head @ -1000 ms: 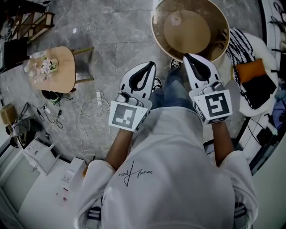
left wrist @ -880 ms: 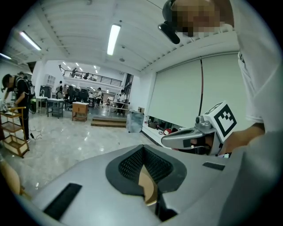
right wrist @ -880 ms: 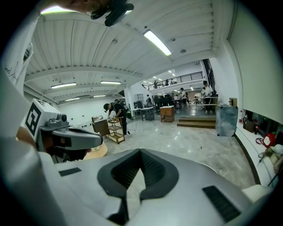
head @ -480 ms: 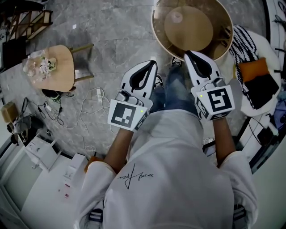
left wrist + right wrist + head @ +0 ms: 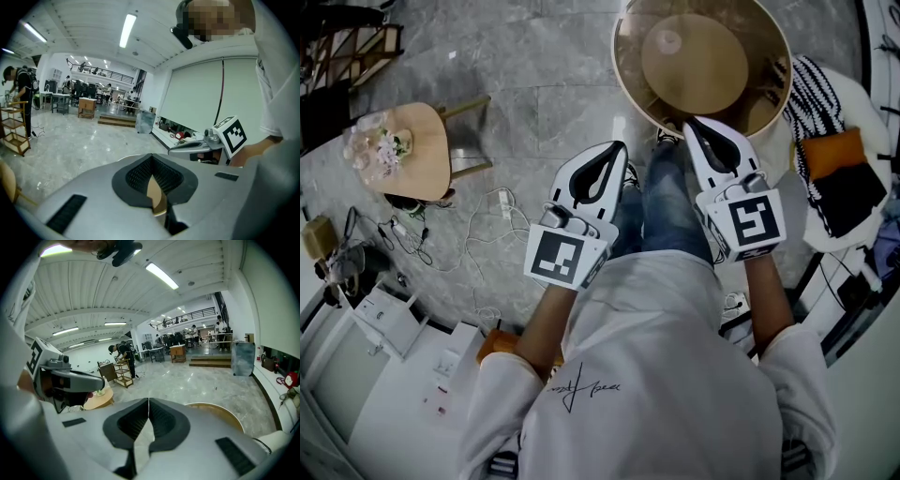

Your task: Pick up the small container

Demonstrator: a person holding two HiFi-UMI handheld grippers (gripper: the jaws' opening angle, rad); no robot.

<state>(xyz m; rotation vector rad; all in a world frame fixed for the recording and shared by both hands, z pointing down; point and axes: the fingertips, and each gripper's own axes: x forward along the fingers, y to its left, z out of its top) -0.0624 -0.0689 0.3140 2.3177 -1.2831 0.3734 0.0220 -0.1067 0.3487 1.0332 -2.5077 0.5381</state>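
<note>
Trouble from here would come mostly from the fingers. On the left gripper, the fingers are pressed tip to tip with nothing between them. The right gripper is the same, its fingers together and empty. If either reaches the target like that, it will shove the thing rather than take it, and the round glass-topped desk looks smooth enough for a light object to skate away or go off the rim.

The small container is hard to identify. The likeliest candidate is a small pale round thing on the desk, beyond the right gripper's tips and well apart from both grippers. It is too small to tell what it is. Reaching it means going over the near rim, so a low approach could knock the glass edge. The person's legs are close against the desk, and the cables lie on the floor to the left, so a sideways step could snag.

No brand or label can be read. Each marker cube bears only a black-and-white square pattern. The white shirt carries a handwritten-style flourish that I cannot make out.
</note>
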